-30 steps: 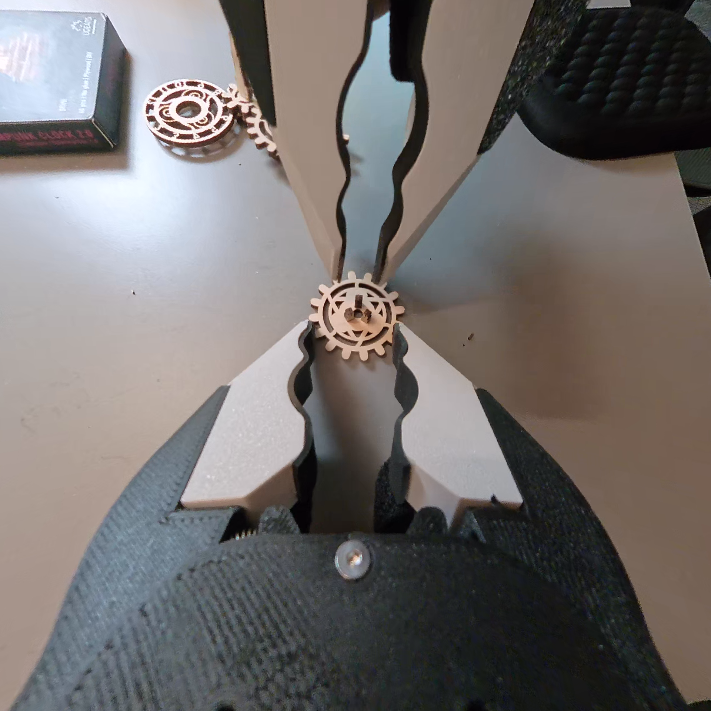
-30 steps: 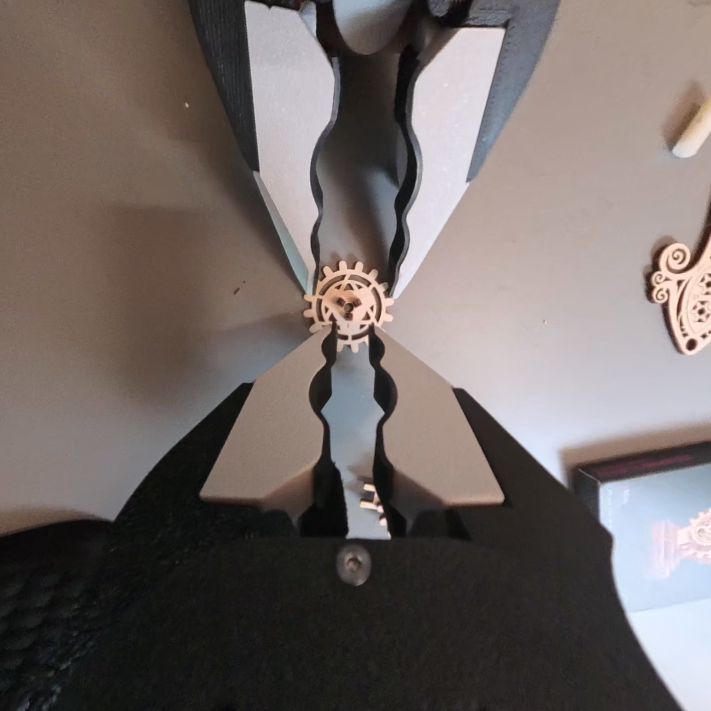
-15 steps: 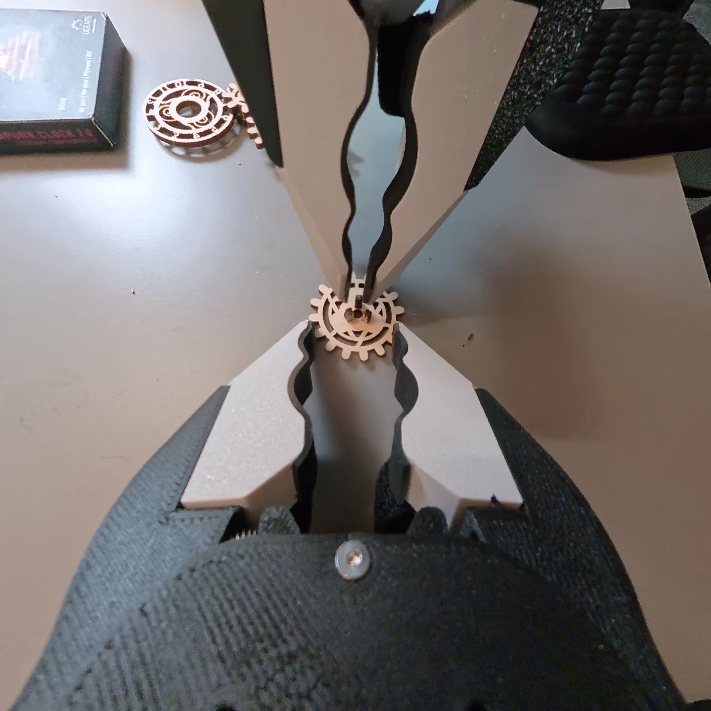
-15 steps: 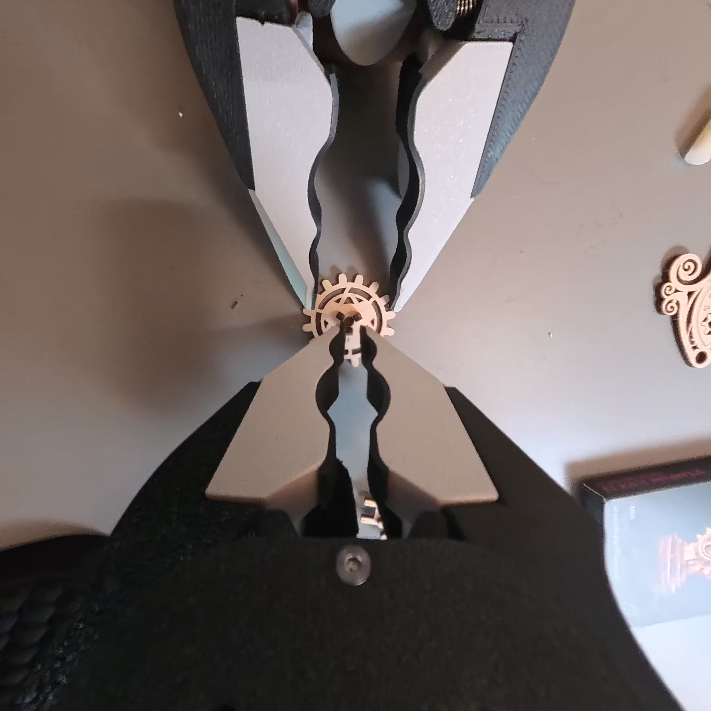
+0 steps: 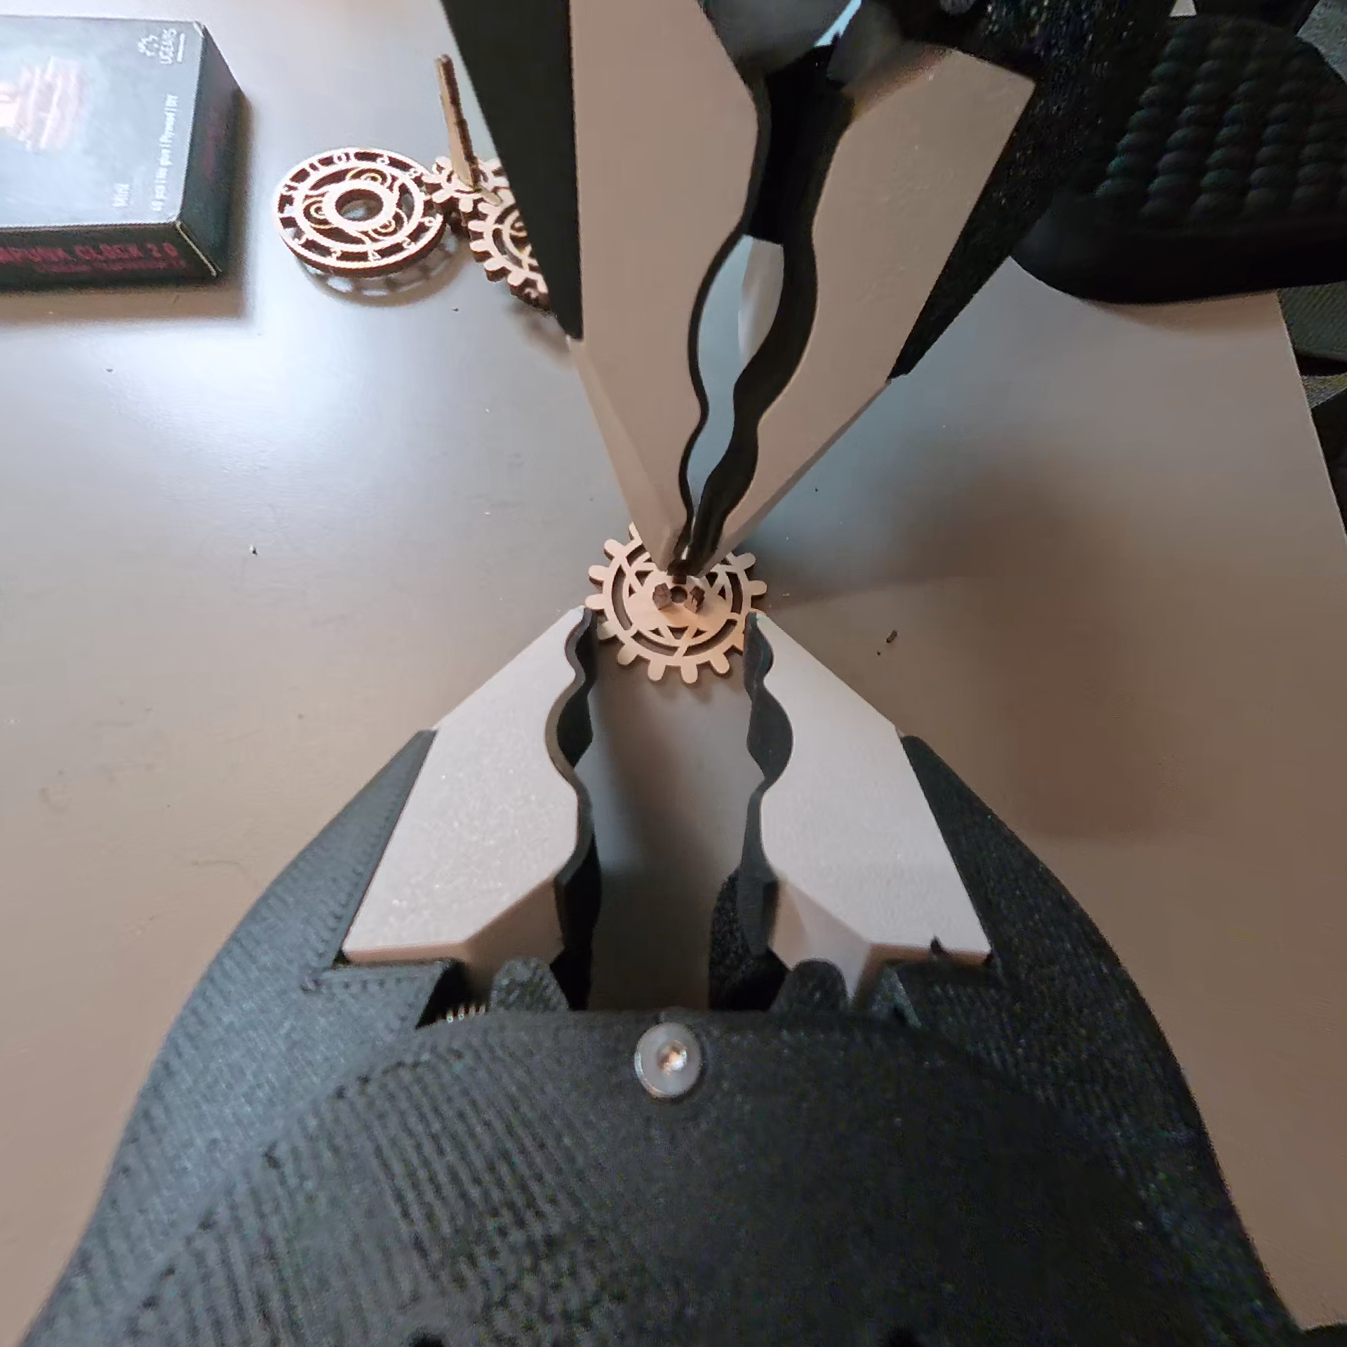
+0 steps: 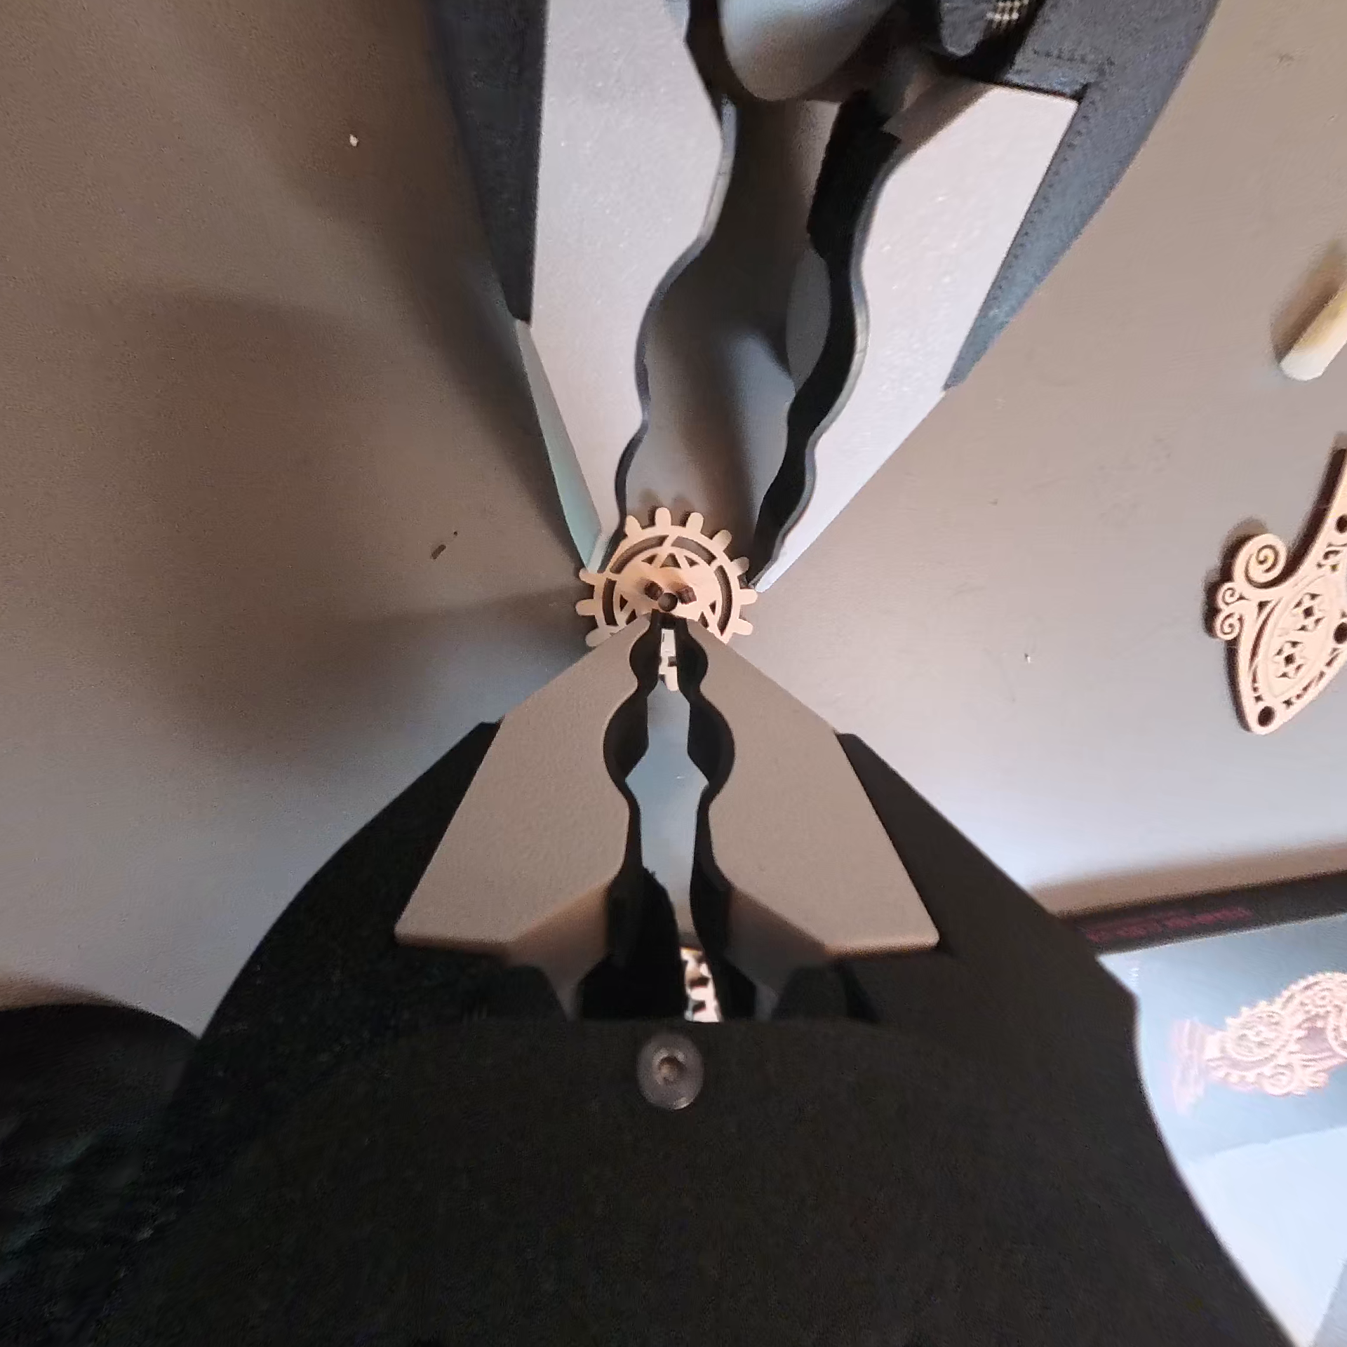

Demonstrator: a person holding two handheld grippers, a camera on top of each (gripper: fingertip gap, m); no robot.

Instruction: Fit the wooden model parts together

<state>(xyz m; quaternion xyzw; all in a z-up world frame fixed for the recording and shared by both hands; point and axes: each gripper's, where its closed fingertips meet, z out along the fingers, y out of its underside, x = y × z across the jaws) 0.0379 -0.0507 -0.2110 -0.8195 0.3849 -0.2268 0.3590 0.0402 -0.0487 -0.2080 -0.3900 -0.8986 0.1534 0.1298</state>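
A small wooden gear (image 5: 681,627) lies flat on the brown table (image 5: 291,510). My left gripper (image 5: 669,623) is shut on it, one fingertip against each side of its teeth. My right gripper (image 5: 689,565) comes from the far side, tilted down. It is shut on a small notched wooden pin (image 6: 669,660), and its tips rest over the gear's hub. In the right wrist view the gear (image 6: 656,561) sits just past my right gripper (image 6: 667,619), with the left gripper (image 6: 681,561) facing it. The pin's lower end is hidden at the hub.
A black box (image 5: 109,146) lies far left, with a round wooden dial (image 5: 357,211), two meshed gears (image 5: 503,233) and an upright wooden strip (image 5: 455,124) beside it. An ornate wooden piece (image 6: 1283,619) and a pale stick (image 6: 1312,342) lie to the right. A black chair (image 5: 1203,146) stands past the table edge. The grippers are tip to tip, or close to it. My left gripper's tips are some 15 centimeters from the ornate wooden piece (image 6: 1283,619).
My right gripper has closed tighter on the pin and moved forward and down, from the gear's far rim to over its hub. The left gripper and gear have stayed put.
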